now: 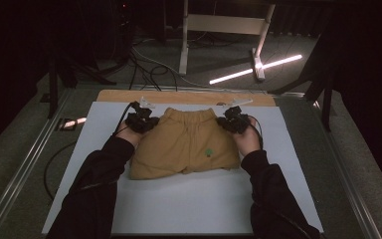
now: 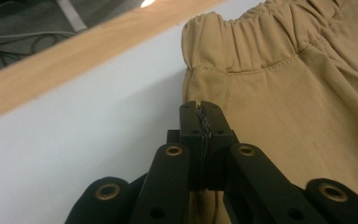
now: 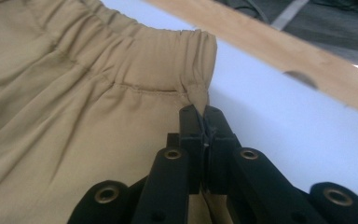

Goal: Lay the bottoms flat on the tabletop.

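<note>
Two grippers at waist corners of tan shorts point(image 1: 185, 144); shorts flat on white sheet point(image 1: 189, 204), waistband away from person, small green mark near one leg hem. Left gripper point(image 1: 142, 119) and right gripper point(image 1: 233, 121) on opposite side edges, forearms in dark sleeves point(image 1: 97, 184) reaching forward.

Left gripper view: left gripper point(image 2: 200, 108) jaws pressed together, tips at shorts' side seam just below gathered elastic waistband point(image 2: 242, 32); cannot tell if fabric caught; wooden table edge point(image 2: 74, 60) beyond.

Right gripper view: right gripper point(image 3: 200, 112) jaws closed, tips at side seam under waistband corner; grip on fabric unclear.
</note>
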`<state>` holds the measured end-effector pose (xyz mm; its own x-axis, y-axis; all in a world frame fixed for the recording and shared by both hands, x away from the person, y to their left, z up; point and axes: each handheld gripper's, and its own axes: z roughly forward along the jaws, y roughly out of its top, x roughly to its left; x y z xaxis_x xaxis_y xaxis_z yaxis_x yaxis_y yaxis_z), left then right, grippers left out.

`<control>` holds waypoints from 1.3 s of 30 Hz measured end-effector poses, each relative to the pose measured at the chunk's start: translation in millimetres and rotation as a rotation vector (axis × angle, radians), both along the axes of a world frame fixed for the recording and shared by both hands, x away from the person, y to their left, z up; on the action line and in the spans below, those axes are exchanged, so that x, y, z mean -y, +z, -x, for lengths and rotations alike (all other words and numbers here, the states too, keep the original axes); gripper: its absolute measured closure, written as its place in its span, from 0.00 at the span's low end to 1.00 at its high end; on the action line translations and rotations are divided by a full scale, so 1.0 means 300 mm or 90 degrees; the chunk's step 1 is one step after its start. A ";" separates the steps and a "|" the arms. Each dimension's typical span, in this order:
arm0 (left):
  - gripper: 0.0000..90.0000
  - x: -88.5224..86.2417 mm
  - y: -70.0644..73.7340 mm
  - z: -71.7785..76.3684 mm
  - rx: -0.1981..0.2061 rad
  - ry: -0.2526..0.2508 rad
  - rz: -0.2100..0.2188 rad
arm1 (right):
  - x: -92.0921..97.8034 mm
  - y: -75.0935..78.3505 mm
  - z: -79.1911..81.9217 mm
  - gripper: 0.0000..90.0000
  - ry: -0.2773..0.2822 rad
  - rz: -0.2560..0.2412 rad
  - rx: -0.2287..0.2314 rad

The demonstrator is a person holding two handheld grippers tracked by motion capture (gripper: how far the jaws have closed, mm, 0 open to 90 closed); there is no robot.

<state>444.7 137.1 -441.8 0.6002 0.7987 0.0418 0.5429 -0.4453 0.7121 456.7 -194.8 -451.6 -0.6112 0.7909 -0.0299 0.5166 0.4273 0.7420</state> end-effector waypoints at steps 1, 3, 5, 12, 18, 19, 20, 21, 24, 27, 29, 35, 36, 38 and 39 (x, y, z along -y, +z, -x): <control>0.99 0.002 0.002 -0.014 0.004 0.008 -0.004 | -0.014 0.007 -0.036 0.98 -0.010 0.007 0.004; 0.99 0.007 0.008 -0.038 0.016 0.020 -0.004 | -0.026 0.016 -0.066 0.98 -0.030 0.010 0.011; 0.99 0.010 0.012 -0.061 0.018 0.038 -0.002 | -0.031 0.018 -0.080 0.98 -0.039 0.010 0.014; 0.48 0.037 -0.040 -0.108 -0.050 0.031 -0.008 | -0.031 0.007 -0.140 0.44 -0.094 -0.031 0.009; 0.16 0.042 -0.039 -0.088 -0.051 -0.001 0.011 | -0.021 0.011 -0.103 0.17 -0.043 -0.059 0.017; 0.14 0.042 -0.034 -0.083 -0.050 -0.004 0.018 | -0.019 0.012 -0.095 0.16 -0.038 -0.066 0.017; 0.14 0.042 -0.028 -0.077 -0.048 -0.003 0.020 | -0.017 0.012 -0.089 0.15 -0.028 -0.070 0.013; 0.14 0.041 -0.022 -0.071 -0.044 -0.007 0.023 | -0.017 0.012 -0.089 0.15 -0.028 -0.070 0.013; 0.10 0.034 -0.003 -0.052 -0.035 -0.014 0.034 | -0.014 0.016 -0.054 0.15 -0.010 -0.067 0.022; 0.07 0.028 0.008 -0.029 -0.035 -0.026 0.037 | -0.013 0.017 -0.036 0.14 0.001 -0.072 0.022; 0.04 0.027 0.013 -0.016 -0.037 -0.035 0.031 | -0.013 0.019 -0.014 0.13 0.014 -0.074 0.023; 0.01 0.006 0.040 0.040 -0.024 -0.050 0.064 | -0.010 0.023 0.064 0.12 0.033 -0.080 0.034; 0.01 0.003 0.044 0.049 -0.025 -0.055 0.066 | -0.008 0.024 0.076 0.12 0.030 -0.078 0.039; 0.01 0.002 0.050 0.067 -0.019 -0.065 0.067 | -0.003 0.026 0.094 0.11 0.039 -0.083 0.034; 0.01 0.002 0.050 0.067 -0.019 -0.065 0.067 | -0.001 0.027 0.103 0.11 0.043 -0.085 0.033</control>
<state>424.6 136.6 -426.7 0.6787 0.7321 -0.0583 0.5204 -0.4234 0.7415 425.7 -194.5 -443.6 -0.6637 0.7469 0.0399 0.4494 0.3556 0.8195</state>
